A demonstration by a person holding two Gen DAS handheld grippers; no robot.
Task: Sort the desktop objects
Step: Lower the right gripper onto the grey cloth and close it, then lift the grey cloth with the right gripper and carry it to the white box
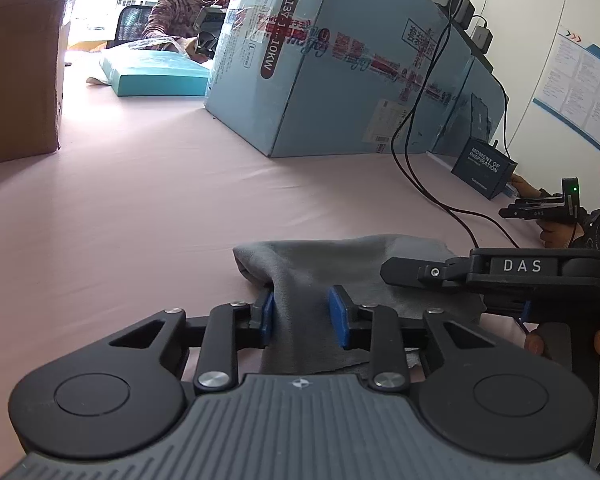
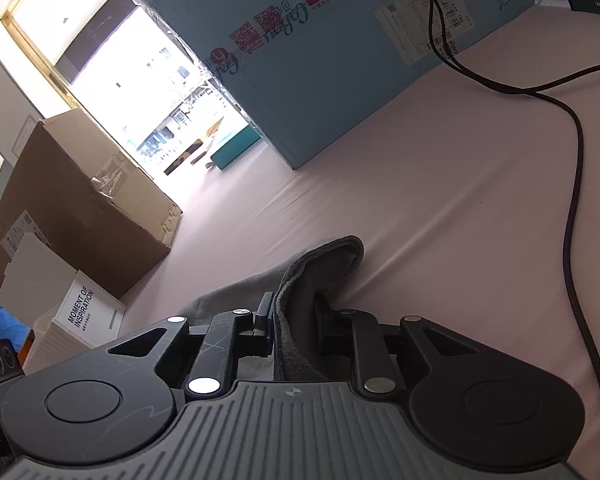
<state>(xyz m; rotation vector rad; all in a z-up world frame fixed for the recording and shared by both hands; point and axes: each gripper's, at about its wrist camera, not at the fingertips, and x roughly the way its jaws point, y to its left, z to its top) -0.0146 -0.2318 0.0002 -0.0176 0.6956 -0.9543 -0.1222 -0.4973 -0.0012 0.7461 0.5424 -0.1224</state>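
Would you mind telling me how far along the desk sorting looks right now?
Nothing visibly sorted yet. In hand: both claws grip the soft grey cloth, the left claw and the right claw each pinching a fold. Left: placing it; the white lettered box and black cable remain on the pink tabletop.

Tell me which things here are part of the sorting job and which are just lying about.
In the job:
- grey cloth, gripped by both
- left gripper
- right gripper

Lying about:
- large blue carton
- brown cardboard box
- black cable
- small dark box
- teal flat box
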